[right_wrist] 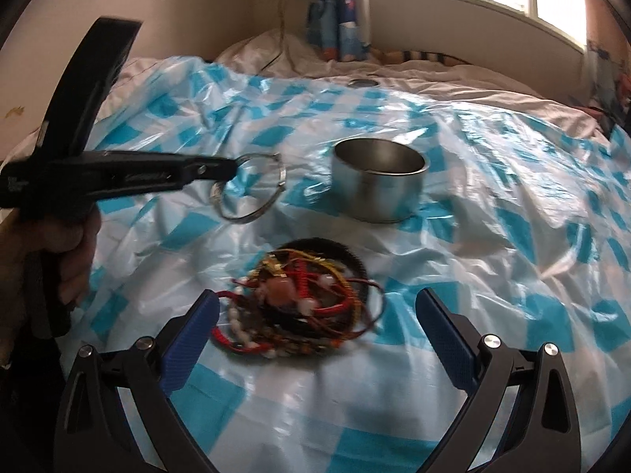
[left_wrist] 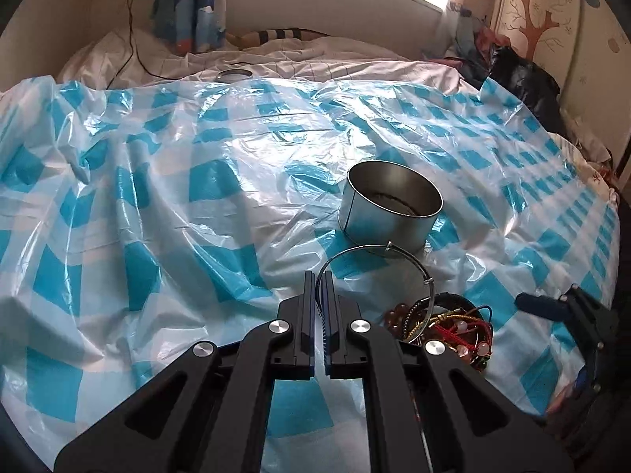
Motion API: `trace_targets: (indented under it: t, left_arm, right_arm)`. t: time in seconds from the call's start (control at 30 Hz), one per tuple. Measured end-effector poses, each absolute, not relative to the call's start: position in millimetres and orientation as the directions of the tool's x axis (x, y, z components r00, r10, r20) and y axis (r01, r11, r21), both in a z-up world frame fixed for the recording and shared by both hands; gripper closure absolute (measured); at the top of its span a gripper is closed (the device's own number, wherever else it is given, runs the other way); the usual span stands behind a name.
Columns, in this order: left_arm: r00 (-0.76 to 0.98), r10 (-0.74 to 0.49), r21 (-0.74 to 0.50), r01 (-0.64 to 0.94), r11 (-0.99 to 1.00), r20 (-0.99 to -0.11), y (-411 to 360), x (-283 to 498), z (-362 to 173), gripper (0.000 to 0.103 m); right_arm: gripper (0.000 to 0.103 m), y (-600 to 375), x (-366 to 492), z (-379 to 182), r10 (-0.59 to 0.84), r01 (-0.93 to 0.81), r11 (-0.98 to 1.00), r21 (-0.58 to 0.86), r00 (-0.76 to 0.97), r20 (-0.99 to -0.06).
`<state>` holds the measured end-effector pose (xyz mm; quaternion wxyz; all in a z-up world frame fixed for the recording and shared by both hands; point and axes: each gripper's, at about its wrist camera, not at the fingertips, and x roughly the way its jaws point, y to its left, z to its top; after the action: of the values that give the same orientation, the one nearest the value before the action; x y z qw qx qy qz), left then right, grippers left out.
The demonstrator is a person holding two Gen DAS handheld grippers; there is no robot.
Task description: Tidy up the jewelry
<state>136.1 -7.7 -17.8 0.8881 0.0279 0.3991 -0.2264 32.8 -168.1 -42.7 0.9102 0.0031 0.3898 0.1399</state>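
My left gripper (left_wrist: pixel 319 276) is shut on a thin silver bangle (left_wrist: pixel 410 260) and holds it above the sheet, just left of a round metal tin (left_wrist: pixel 388 213). In the right wrist view the left gripper (right_wrist: pixel 232 167) holds the bangle (right_wrist: pixel 252 213) left of the tin (right_wrist: pixel 378 189). A tangled pile of red, gold and beaded bracelets (right_wrist: pixel 299 307) lies on the sheet in front of the tin; it also shows in the left wrist view (left_wrist: pixel 445 327). My right gripper (right_wrist: pixel 317 315) is open, its jaws wide on either side of the pile's near edge.
A blue-and-white checked plastic sheet (left_wrist: pixel 157 205) covers a bed. The tin's lid (left_wrist: pixel 234 75) lies at the far edge of the sheet. Pillows, a cable and a window are behind. Dark bags (left_wrist: pixel 524 79) sit at the right.
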Motion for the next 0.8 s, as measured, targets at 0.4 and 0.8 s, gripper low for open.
trace_targets:
  t: [0.4,0.8]
  left_arm:
    - [0.578,-0.391,-0.145,0.424,0.894,-0.716,-10,135,-17,0.1]
    - [0.581,-0.387,-0.145,0.418,0.897,-0.716,-10,136,-16,0.098]
  right_arm:
    - [0.077,-155,50,-56,0.302,-0.323,0.938,0.125,0.586,-0.752]
    - [0.1,-210,47,-36,0.526,-0.252,0.837,0.486,0.614,-0.588]
